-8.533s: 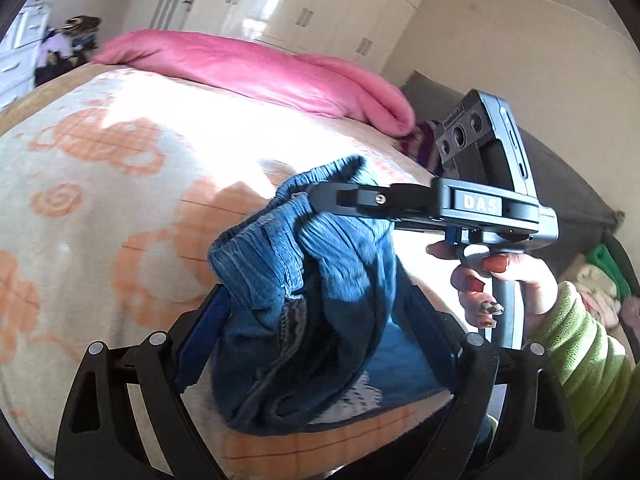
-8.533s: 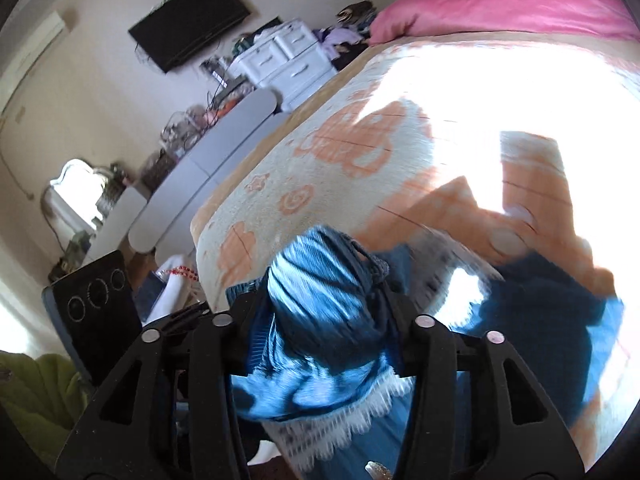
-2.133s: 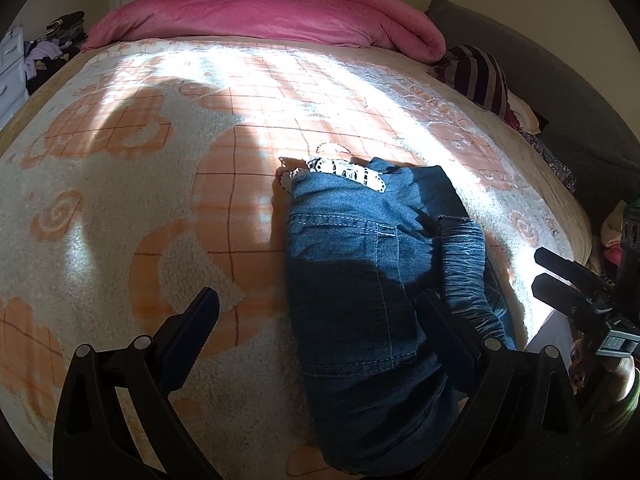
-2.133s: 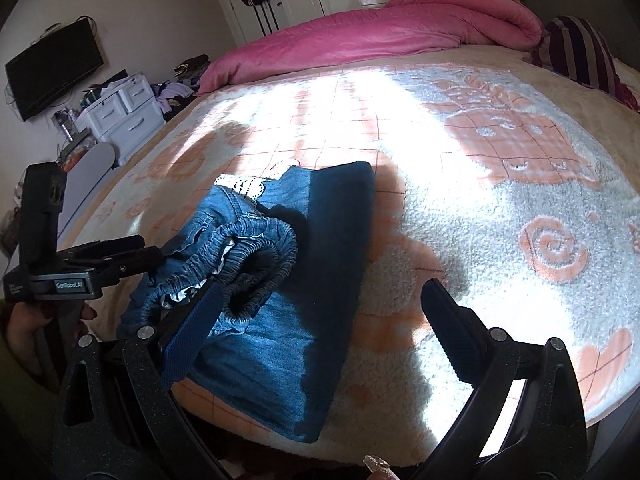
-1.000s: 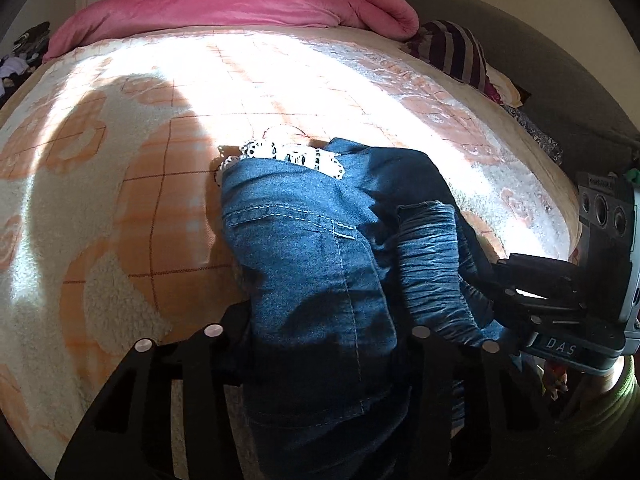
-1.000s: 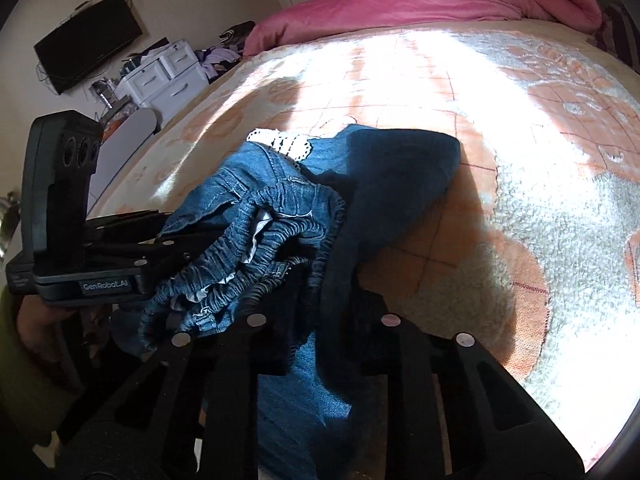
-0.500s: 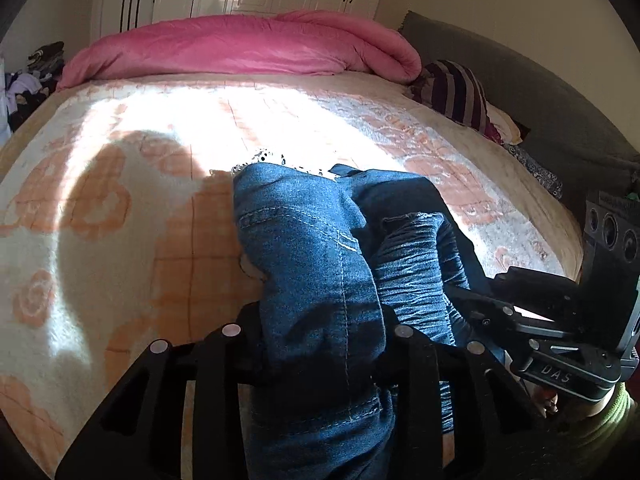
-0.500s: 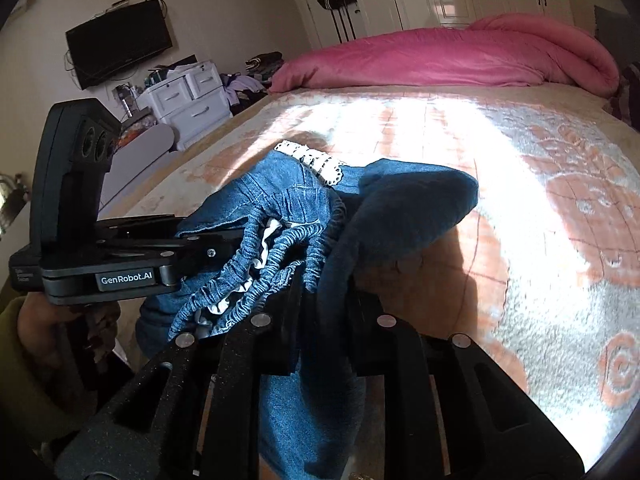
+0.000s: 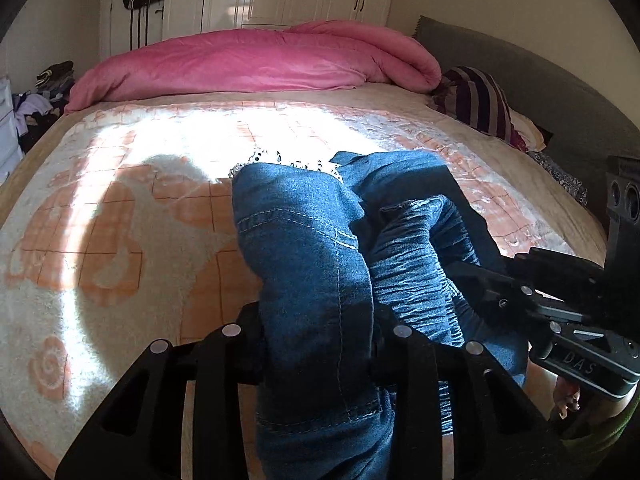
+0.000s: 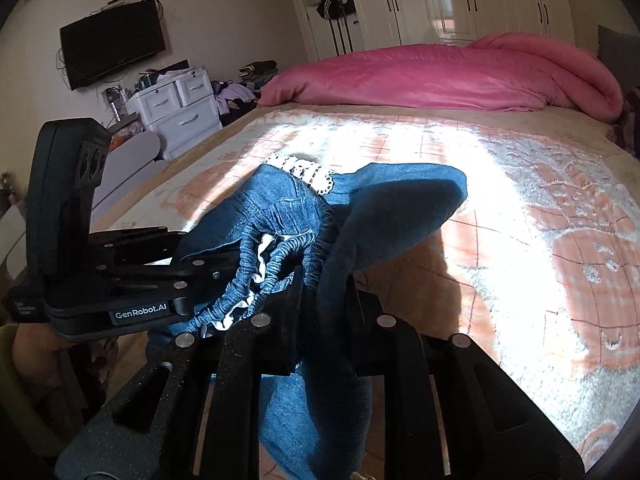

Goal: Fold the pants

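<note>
Denim pinched in both claws, far end on the bed

I have my left gripper (image 9: 318, 344) and right gripper (image 10: 322, 320) clamped side by side on the pants (image 9: 320, 248). Their long axis runs straight away from me across the blanket (image 9: 120, 220), so I'd carry the near edge forward.

pink duvet (image 9: 256, 60) | orange-patterned blanket (image 9: 120, 216) | striped cushion (image 9: 476, 96) | TV (image 10: 112, 42) | white drawers (image 10: 176, 110)

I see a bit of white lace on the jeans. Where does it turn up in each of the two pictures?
Left wrist: the lace peeks over the far top edge of the jeans, centre.
Right wrist: the lace sits at the jeans' far edge, left of centre.
Shared landmark: the pink duvet behind.
</note>
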A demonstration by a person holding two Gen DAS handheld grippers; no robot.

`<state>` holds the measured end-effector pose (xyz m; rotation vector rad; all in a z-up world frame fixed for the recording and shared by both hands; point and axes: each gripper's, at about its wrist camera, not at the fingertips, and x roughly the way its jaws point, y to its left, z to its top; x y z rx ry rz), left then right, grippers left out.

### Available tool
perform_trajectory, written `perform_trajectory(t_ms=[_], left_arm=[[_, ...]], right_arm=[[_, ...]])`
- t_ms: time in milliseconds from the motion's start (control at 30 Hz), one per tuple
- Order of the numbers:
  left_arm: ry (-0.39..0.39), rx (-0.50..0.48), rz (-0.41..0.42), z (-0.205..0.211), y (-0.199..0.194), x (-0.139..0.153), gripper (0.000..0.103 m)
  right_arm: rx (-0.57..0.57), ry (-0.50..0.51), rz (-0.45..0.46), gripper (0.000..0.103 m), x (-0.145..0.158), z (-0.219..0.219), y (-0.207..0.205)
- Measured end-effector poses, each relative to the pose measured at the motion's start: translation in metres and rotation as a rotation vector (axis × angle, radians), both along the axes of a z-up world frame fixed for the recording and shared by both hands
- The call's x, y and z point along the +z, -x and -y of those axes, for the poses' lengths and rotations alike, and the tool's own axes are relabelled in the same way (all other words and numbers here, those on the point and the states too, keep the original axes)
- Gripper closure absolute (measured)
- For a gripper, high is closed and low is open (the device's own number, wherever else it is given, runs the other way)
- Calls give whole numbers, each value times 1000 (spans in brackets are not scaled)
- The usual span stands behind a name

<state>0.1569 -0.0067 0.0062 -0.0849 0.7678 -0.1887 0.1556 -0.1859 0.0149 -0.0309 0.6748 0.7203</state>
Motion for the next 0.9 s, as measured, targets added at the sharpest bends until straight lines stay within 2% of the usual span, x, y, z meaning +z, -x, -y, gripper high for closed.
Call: perform_trajectory(t_ms=[367, 600, 700, 767, 833, 900], left_arm=[[10, 29, -51, -12, -14, -19, 69], [0, 36, -68, -15, -15, -26, 64], [-5, 40, -75, -15, -15, -28, 61], [-10, 45, -80, -14, -15, -30, 59], [-11, 52, -86, -15, -15, -32, 55], [-10, 55, -93, -16, -16, -34, 51]], right_arm=[[-25, 33, -33, 91, -18, -11, -20], [-90, 34, -99, 85, -30, -1, -28], [-124, 12, -135, 67, -35, 7, -31], [-137, 40, -144, 67, -38, 7, -32], [-148, 72, -158, 61, -43, 6, -34], [-160, 106, -177, 59, -51, 5, -36]])
